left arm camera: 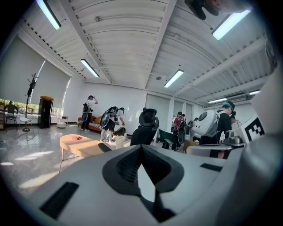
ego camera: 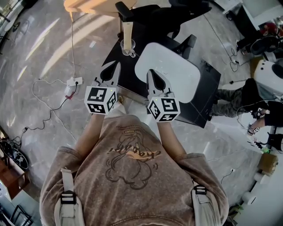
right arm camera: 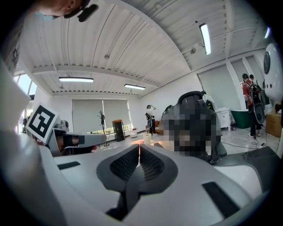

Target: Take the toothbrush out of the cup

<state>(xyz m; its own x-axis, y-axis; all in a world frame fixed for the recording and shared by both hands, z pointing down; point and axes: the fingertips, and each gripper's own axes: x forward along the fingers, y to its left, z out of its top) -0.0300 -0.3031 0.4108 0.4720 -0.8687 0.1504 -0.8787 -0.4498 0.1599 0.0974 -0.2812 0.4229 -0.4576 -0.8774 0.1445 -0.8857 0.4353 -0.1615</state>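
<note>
Clear glass cup (ego camera: 128, 49) with a side handle stands upright near the far edge of the black table (ego camera: 127, 74), cream-coloured toothbrush (ego camera: 127, 33) still inside it, standing roughly upright and sticking well above the rim.

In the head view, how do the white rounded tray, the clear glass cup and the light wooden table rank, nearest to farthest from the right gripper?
1. White rounded tray: directly under the right gripper.
2. Clear glass cup: ahead, to the left.
3. Light wooden table: far off, top left.
</note>
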